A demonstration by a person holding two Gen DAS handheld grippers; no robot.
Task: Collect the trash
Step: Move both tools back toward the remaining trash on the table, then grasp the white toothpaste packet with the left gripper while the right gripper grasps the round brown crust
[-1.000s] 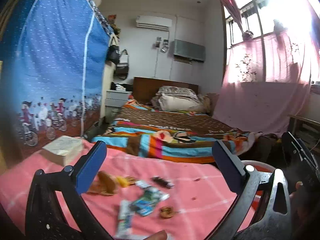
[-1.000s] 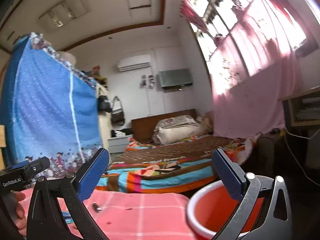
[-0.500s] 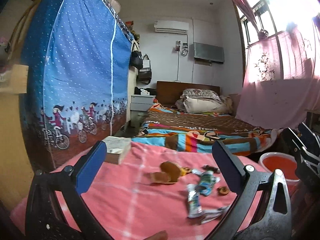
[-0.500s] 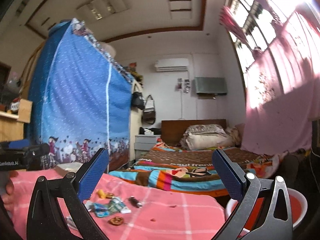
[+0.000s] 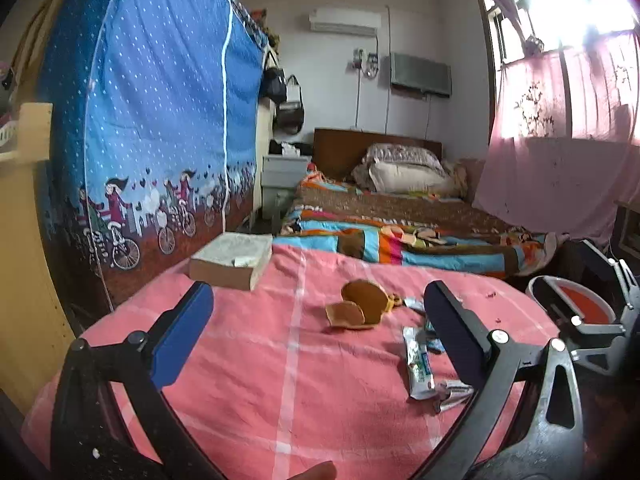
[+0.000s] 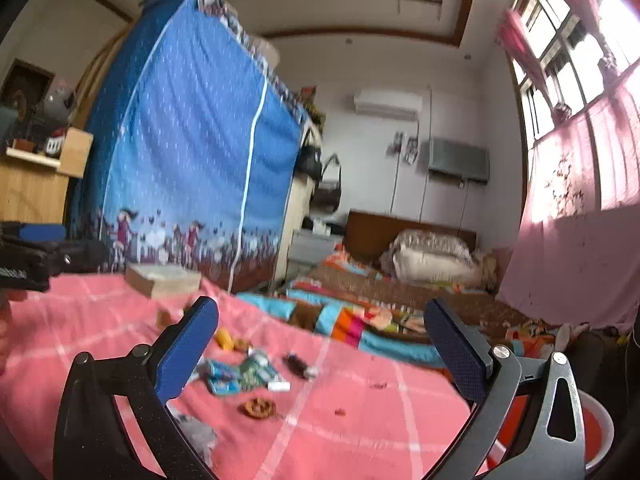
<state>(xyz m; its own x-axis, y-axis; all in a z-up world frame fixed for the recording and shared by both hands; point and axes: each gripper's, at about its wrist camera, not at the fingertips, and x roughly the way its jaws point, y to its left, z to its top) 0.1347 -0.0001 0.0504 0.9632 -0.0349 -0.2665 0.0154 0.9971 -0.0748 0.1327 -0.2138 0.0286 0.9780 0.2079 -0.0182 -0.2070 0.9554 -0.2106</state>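
With both the left gripper point(image 5: 316, 316) and the right gripper point(image 6: 320, 332) hanging released and empty, nothing is looking collected: crumpled wrappers point(image 5: 418, 360) and brown peel scraps point(image 5: 360, 308) are lying on the pink checked tablecloth point(image 5: 240, 360), with the red plastic bucket point(image 5: 580, 308) waiting beside it.

Both views swung leftward since before: left tool point(image 5: 316, 312) and right tool point(image 6: 320, 332) now over the wrappers point(image 6: 240, 376).
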